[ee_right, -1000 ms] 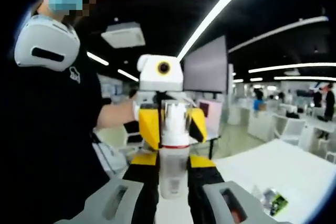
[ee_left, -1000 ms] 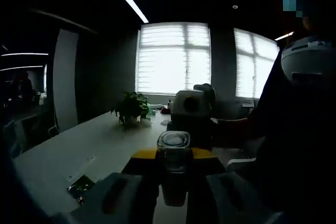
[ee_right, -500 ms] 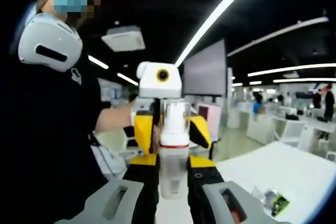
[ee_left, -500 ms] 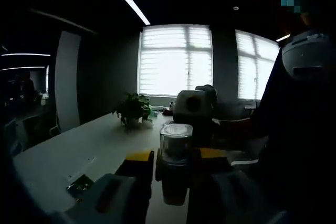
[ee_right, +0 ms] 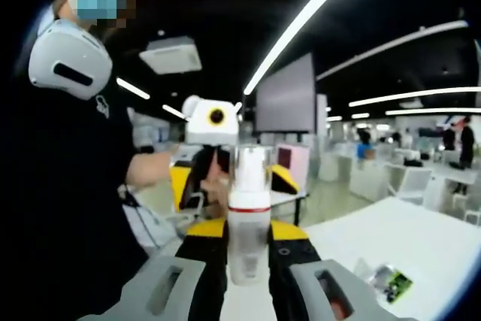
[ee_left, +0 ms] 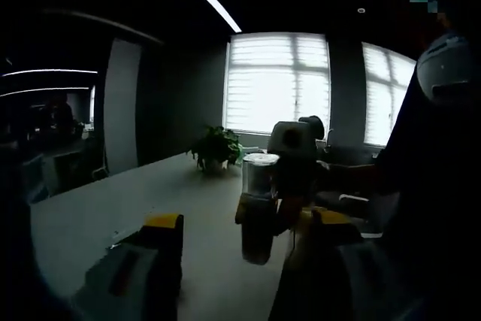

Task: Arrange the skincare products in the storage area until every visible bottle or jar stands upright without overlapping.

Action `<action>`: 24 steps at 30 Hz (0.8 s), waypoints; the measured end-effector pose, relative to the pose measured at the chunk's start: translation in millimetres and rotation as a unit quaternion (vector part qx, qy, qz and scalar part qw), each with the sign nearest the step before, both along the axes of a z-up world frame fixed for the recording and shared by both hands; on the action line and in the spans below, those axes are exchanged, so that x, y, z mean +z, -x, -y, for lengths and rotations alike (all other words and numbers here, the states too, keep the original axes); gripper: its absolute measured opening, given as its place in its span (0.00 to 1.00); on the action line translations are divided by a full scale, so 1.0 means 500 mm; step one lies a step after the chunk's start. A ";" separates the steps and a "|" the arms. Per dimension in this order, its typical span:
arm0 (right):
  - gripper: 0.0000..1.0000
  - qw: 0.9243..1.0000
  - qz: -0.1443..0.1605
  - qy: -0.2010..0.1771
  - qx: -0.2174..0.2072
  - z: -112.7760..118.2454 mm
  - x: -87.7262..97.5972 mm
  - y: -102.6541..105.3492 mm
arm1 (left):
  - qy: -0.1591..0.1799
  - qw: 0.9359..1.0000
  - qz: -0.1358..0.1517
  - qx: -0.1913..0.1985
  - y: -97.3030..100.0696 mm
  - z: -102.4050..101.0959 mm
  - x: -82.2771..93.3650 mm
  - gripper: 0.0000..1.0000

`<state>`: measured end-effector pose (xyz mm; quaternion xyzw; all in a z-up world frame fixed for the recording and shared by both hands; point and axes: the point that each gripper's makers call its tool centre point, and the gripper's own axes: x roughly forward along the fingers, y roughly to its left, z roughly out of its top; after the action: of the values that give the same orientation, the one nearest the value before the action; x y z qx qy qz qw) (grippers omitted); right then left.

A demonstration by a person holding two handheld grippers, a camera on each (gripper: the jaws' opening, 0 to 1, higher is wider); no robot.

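Fingers of the right gripper are clenched on the frosted body of a pump bottle, holding it upright above the white tabletop; the bottle has a clear cap over its pump and a red band at the neck. Fingers of the left gripper are spread wide and released, apart from the bottle, which sits between them and nearer the right-hand one. Behind the bottle, the left gripper shows in the right gripper view. On the tabletop beyond the bottle stands a potted plant; a small green packet lies to the bottle's right.
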<state>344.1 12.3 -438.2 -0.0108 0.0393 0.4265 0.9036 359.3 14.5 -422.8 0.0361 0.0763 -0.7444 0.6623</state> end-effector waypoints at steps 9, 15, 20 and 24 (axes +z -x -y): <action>0.12 1.000 -0.001 -0.006 -0.003 0.010 0.000 -0.005 | -0.018 0.999 -0.005 0.033 -0.018 -0.027 -0.033 0.85; 0.12 1.000 0.000 -0.010 -0.006 0.010 0.003 -0.008 | -0.025 0.998 -0.011 0.059 -0.026 -0.042 -0.050 0.99; 0.12 1.000 0.001 -0.009 -0.002 0.009 0.001 -0.012 | -0.027 0.997 -0.012 0.066 -0.021 -0.050 -0.054 0.99; 0.12 1.000 0.008 -0.014 -0.012 0.013 0.000 -0.020 | -0.027 0.997 -0.014 0.075 -0.029 -0.057 -0.057 0.99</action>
<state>354.1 5.7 -438.4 -0.0012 0.0266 0.4163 0.9088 373.6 43.2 -451.3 0.0379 0.1080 -0.6906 0.7142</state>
